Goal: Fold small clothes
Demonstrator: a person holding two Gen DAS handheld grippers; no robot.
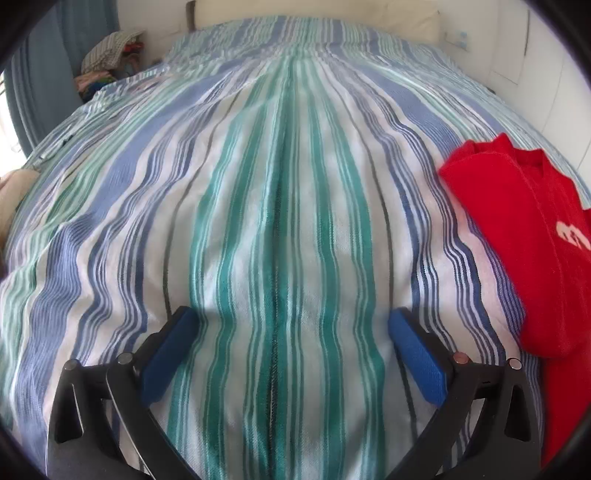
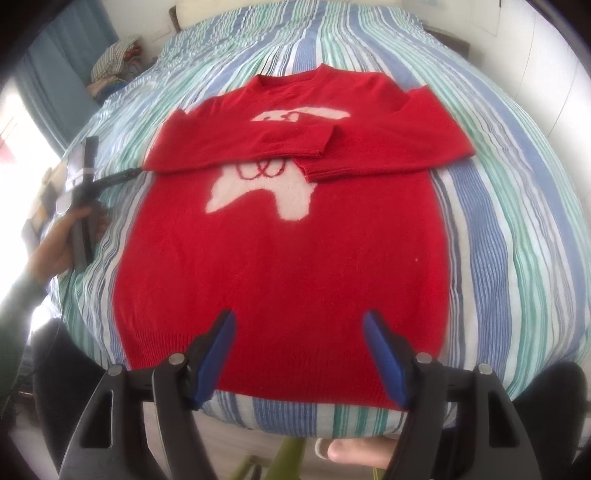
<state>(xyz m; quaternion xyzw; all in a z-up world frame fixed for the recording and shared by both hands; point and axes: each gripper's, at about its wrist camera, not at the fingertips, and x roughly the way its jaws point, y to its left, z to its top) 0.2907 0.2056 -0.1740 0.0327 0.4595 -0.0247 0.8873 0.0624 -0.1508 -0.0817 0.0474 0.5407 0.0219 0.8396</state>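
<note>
A red sweater (image 2: 280,258) with a white animal motif lies flat on the striped bedspread (image 2: 498,221), its hem toward me. Both sleeves (image 2: 243,147) are folded across the chest. My right gripper (image 2: 299,319) hangs open just above the hem, and nothing sits between its blue pads (image 2: 218,354). In the left wrist view only the sweater's shoulder and side (image 1: 517,229) show, at the right edge. My left gripper (image 1: 291,317) is spread wide open over bare bedspread (image 1: 258,184), off to the left of the sweater. A hand (image 2: 55,251) holds it there.
A pile of clothes (image 2: 114,55) sits beyond the bed's far left corner, next to a blue curtain (image 2: 66,48). A headboard (image 1: 314,14) runs along the far end, with white walls to the right. The person's foot (image 2: 354,452) shows below the bed's near edge.
</note>
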